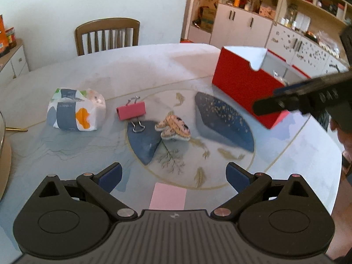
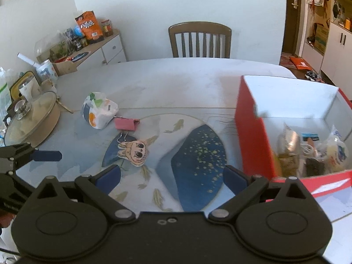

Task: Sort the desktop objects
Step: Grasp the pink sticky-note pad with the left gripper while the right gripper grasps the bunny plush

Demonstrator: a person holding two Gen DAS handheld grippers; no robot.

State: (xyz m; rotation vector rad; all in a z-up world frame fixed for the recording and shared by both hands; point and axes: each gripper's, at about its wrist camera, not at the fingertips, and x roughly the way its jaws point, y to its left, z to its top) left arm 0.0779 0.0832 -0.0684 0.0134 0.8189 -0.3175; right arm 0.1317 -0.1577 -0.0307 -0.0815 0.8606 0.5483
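Left to right on the tabletop (image 2: 176, 81): tissue pack (image 1: 76, 110), pink binder clip (image 1: 131, 110) just beside it, cartoon sticker (image 1: 173, 127) near the clip's wire handles, then red box (image 1: 244, 83) at the right with packets already inside. Pink note (image 1: 168, 195) lies just ahead of the left gripper (image 1: 173, 176). Left gripper spread wide, empty. Right gripper (image 2: 171, 178) also spread, empty, hovering beside the box.
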